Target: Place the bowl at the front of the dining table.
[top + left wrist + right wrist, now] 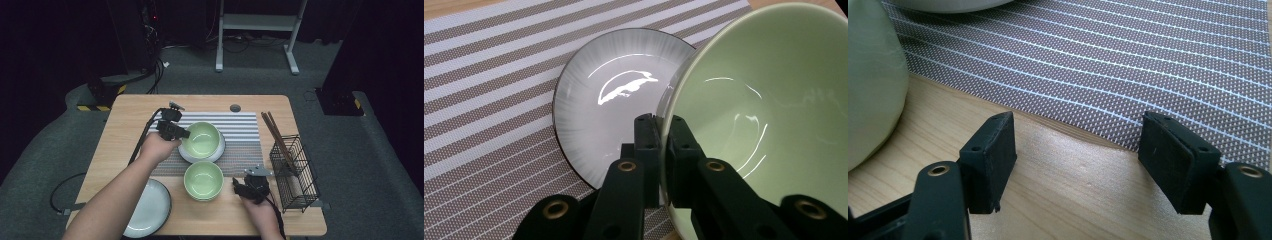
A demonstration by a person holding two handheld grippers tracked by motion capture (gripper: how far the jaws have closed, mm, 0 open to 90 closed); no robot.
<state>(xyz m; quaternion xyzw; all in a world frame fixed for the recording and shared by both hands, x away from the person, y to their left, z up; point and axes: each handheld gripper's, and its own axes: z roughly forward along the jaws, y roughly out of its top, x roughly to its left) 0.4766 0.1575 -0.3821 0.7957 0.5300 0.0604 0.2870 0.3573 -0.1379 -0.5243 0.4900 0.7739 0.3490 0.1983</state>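
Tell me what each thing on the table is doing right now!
left gripper: shut on the rim of the far green bowl.
far green bowl: held tilted over the small plate.
small plate: empty, flat on the striped mat.
right gripper: open, holding nothing, over the table.
near green bowl: upright, empty, on the table.
big plate: empty, at the table's near edge.
chopsticks: leaning in the wire basket.

floor: grey carpet (260, 75) | backdrop: dark | furniture: white desk frame (257, 30), wooden table (125, 125) | light: dim
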